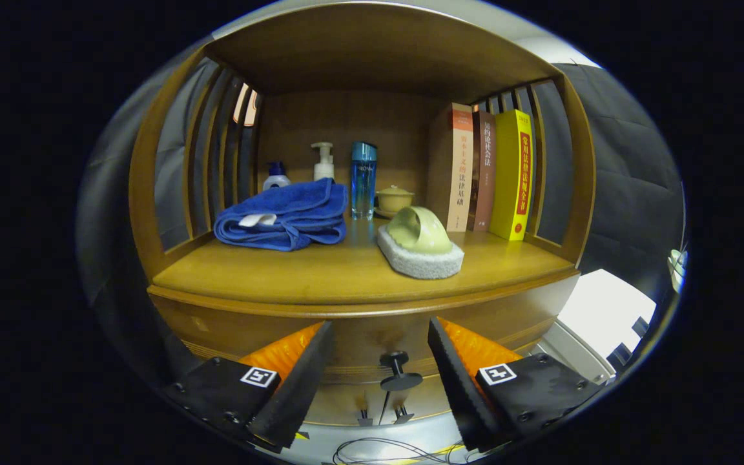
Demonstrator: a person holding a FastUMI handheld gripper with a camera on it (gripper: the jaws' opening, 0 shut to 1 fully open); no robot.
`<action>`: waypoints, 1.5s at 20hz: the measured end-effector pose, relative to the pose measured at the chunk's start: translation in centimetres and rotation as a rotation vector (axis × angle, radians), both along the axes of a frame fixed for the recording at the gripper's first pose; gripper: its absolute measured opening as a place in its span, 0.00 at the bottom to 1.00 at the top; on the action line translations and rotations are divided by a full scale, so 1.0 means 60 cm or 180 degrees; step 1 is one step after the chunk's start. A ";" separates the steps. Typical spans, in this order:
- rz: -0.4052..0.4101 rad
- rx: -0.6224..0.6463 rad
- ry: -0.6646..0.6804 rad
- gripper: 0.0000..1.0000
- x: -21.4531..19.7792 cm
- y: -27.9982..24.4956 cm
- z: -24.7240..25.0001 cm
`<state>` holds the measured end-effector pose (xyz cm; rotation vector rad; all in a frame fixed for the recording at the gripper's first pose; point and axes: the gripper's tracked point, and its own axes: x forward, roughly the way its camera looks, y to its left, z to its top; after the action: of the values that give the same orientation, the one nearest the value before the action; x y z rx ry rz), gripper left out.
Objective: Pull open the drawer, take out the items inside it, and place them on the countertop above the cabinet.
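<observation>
A deep blue towel (285,219) lies centre-left on the honey-brown wooden countertop (346,274); a pale green scrubber (418,242) has a grey-white pad; right of centre stands a yellow book (514,174), with a black drawer knob (398,369) at lower centre

- Orange-and-white book (459,168): Chinese title down the spine, reading 资本主义的法律基础.
- Yellow book (514,174): red spine band, 常用法律法规全书.
- Brown book (485,171): Chinese characters, too dim to make out.
- Blue bottle (363,177): a brand word, too small.
- Gripper (382,326): a square black-and-white marker on each of its fingers (259,376), spread either side of the drawer knob (398,371).
</observation>
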<state>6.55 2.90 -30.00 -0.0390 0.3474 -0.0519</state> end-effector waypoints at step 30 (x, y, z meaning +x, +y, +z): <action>0.0420 0.0066 -0.0661 0.98 0.049 0.045 0.332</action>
<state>9.47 5.61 -10.08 -0.0355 0.1371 0.0779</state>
